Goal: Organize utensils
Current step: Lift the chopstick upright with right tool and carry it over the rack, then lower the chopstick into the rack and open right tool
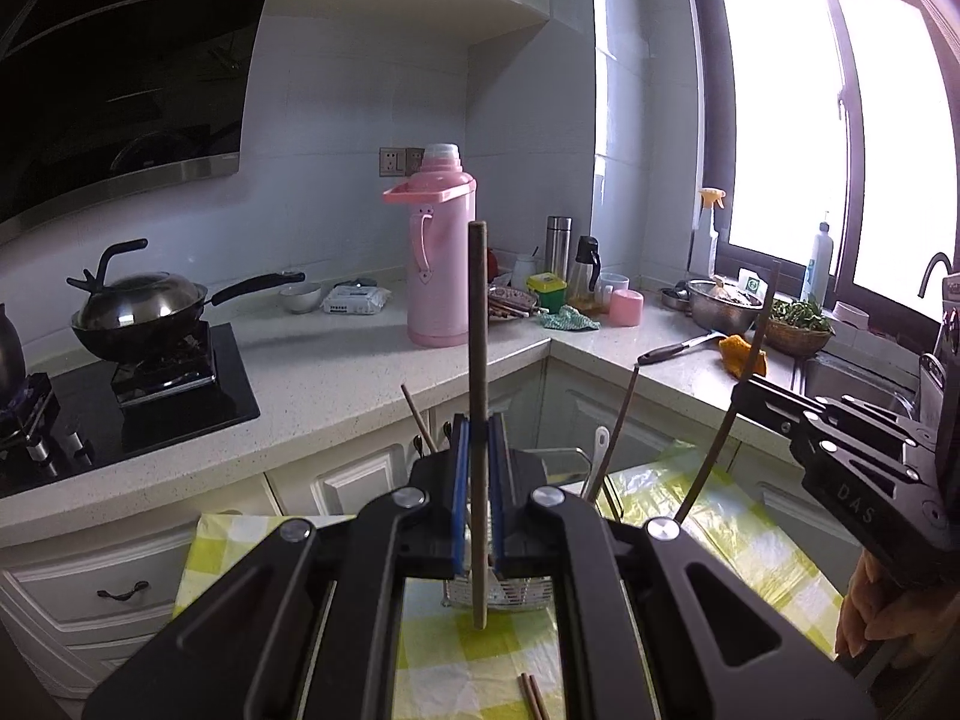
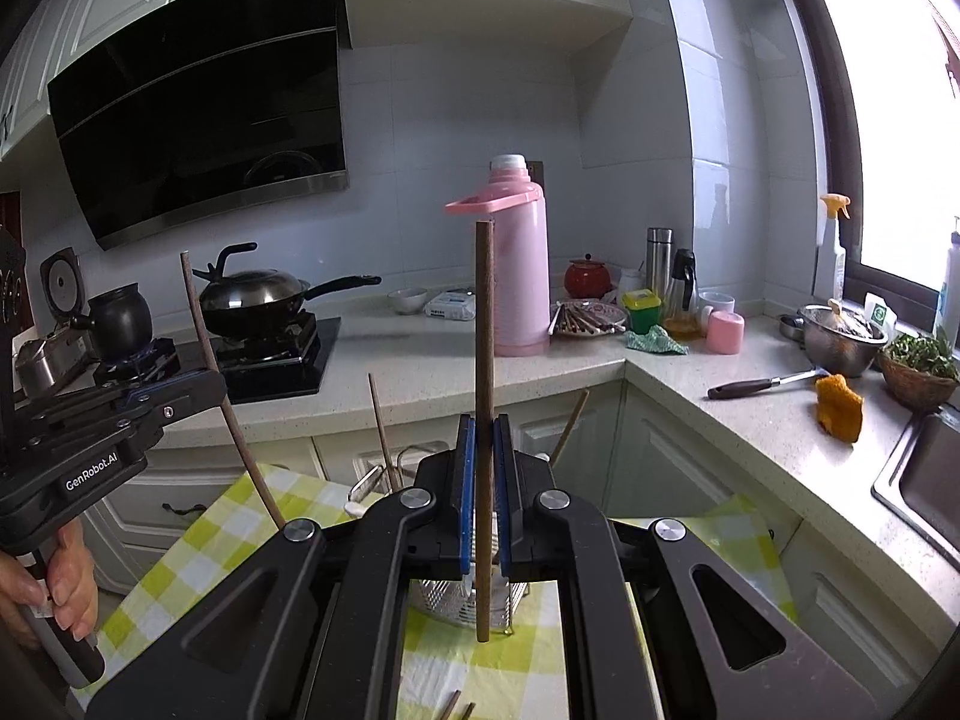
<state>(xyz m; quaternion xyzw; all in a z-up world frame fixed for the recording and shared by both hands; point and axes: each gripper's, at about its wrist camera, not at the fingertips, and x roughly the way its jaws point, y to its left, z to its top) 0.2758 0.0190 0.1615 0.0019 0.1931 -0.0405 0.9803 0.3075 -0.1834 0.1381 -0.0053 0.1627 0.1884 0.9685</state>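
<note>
Left gripper is pinched on a brown chopstick, held upright above the wire holder on the checked cloth. Right gripper likewise clamps a second chopstick upright over the same holder. More utensils stand inside it. Two loose chopsticks lie on the cloth nearby.

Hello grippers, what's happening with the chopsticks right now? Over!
Left gripper shut on one chopstick, upright. Right gripper shut on another chopstick. Both above the wire utensil holder on the checked cloth. Nothing blocking.
</note>
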